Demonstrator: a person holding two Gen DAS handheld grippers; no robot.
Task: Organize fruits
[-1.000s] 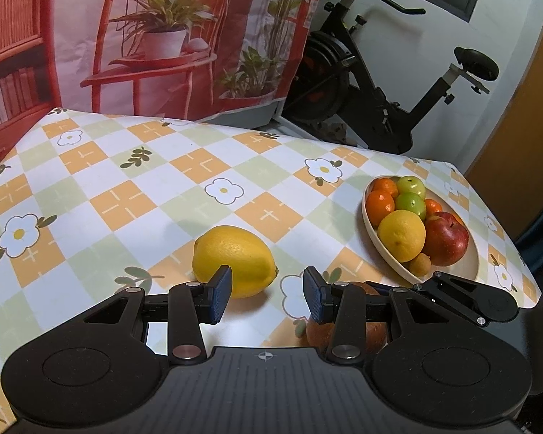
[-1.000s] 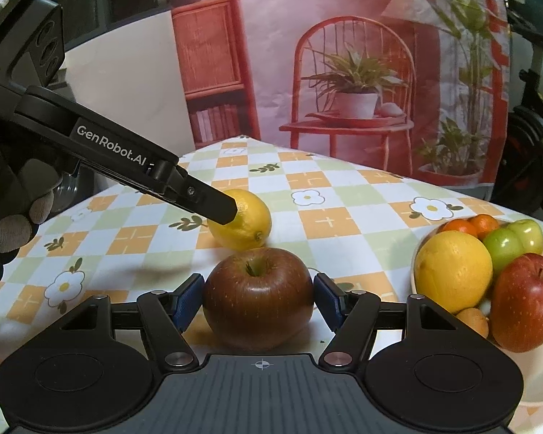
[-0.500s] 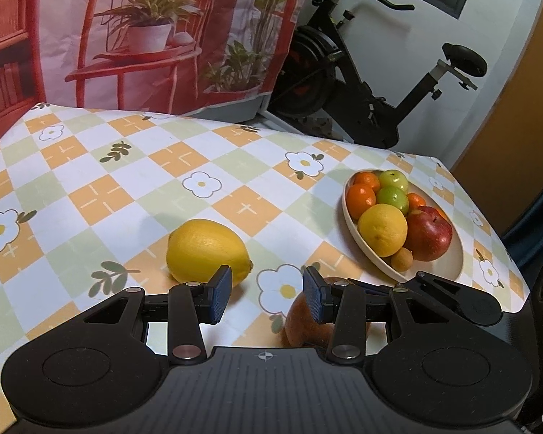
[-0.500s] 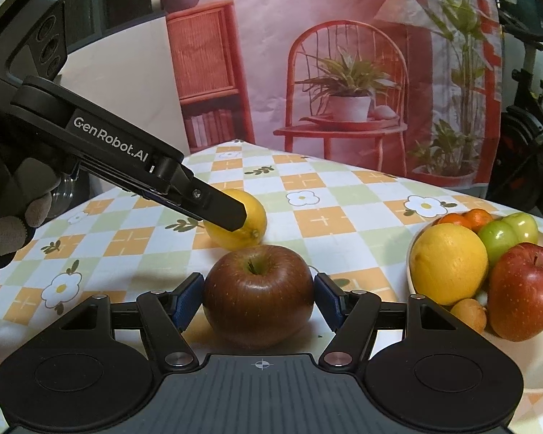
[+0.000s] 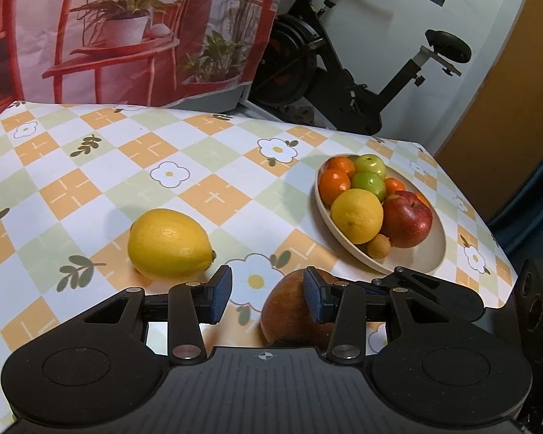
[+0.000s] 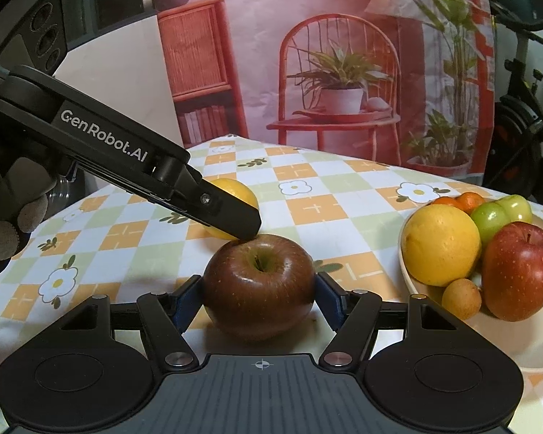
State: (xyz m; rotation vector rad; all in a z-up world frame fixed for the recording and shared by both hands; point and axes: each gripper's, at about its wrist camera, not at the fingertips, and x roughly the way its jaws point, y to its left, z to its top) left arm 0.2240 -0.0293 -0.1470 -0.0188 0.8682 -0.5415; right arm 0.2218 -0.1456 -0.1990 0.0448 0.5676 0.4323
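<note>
Since a second ago the left tongs (image 5: 263, 296) have drawn back and swung, so the lemon (image 5: 170, 243) now sits ahead of their left finger rather than between the two, and the dark apple (image 6: 259, 285) shows more fully beside their right pad. That apple has not shifted within the right tongs (image 6: 259, 302).

It is a deep brownish-red apple with a glossy skin, pale speckles and its stem hollow turned upward. It rests on the checked worktop (image 5: 90, 166) with the blue pads of the right tongs against both its flanks, so those tongs are clamped on it; whether it is lifted at all I cannot say from this angle. In the right wrist view a finger of the left tongs reaches in from the left, its tip just above the apple's top, with the lemon partly hidden behind it.

The left tongs stand apart and hold nothing. The lemon is bright yellow, oval, with a small nub at one end, lying on the worktop just beyond their left finger.

To the right, well clear of both, a cream bowl (image 5: 430, 256) holds a yellow citrus fruit (image 5: 357, 215), a red apple (image 5: 408, 218), two green fruits, oranges and one small brown fruit.
</note>
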